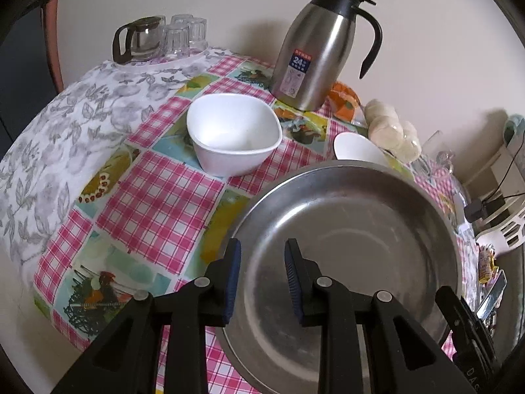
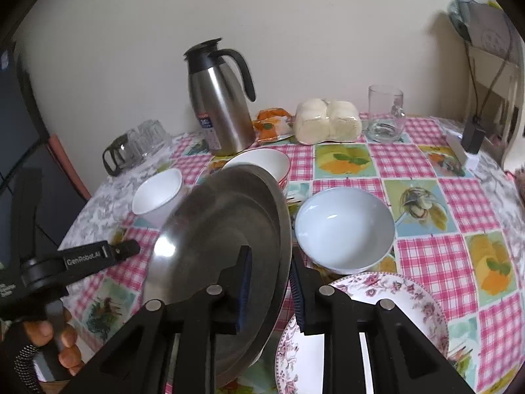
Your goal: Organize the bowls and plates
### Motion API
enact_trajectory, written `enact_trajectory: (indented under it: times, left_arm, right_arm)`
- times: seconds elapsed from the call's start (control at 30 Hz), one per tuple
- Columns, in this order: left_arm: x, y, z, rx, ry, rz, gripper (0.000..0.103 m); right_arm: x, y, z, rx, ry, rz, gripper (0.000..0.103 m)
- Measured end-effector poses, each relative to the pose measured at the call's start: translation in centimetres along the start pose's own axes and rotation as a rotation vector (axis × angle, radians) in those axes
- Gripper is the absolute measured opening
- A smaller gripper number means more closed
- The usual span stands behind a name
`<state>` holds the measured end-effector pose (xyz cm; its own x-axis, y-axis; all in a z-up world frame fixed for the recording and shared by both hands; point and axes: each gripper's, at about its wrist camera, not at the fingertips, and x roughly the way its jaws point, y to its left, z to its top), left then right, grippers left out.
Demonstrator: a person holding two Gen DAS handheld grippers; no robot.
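A large steel plate (image 1: 354, 229) hangs tilted over the checked tablecloth, held from both sides. My left gripper (image 1: 264, 282) is shut on its left rim, one finger outside the wall and one inside. My right gripper (image 2: 270, 292) is shut on the right rim of the steel plate (image 2: 223, 229). Beyond the plate stand a white squarish bowl (image 1: 234, 134) and a red-rimmed white bowl (image 2: 262, 164), which the plate partly hides. A pale blue bowl (image 2: 344, 226) and a floral plate (image 2: 377, 328) lie to the right of my right gripper.
A steel thermos jug (image 2: 220, 98) stands at the back by the wall, with a glass carafe and tumblers (image 1: 157, 36) to its left. An orange packet (image 2: 272, 124), wrapped buns (image 2: 328, 121) and a glass mug (image 2: 385, 115) line the back right. A hand (image 2: 49, 338) holds the left gripper.
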<state>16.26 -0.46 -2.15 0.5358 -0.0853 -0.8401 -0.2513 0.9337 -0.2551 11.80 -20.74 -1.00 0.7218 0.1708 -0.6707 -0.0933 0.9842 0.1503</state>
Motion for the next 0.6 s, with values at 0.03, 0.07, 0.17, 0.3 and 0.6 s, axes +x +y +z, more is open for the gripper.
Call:
enact_trajectory:
  times: [0.03,0.07,0.17,0.3,0.6]
  left_arm:
    - [0.2,0.1,0.0,-0.006,0.008,-0.008,0.027]
    - [0.4,0.3,0.0,-0.01,0.014,-0.01,0.027]
    - [0.7,0.8,0.1,-0.025,0.02,0.002,0.027]
    - [0.9,1.5,0.2,-0.048,0.023,0.011,0.029]
    - [1.4,3.3,0.4,-0.092,0.031,0.095,0.035]
  right_arm:
    - [0.3,0.0,-0.1,0.001,0.008,-0.004,0.025]
    - [0.6,-0.1,-0.3,0.0,0.022,-0.013,0.025]
    - [2.1,-0.9,-0.9,0.022,0.075,-0.047,0.025]
    - [3.8,-2.6,-1.5,0.098,0.135,-0.034,0.025]
    - [5.4,-2.4,-1.9,0.094,0.193,-0.056,0.025]
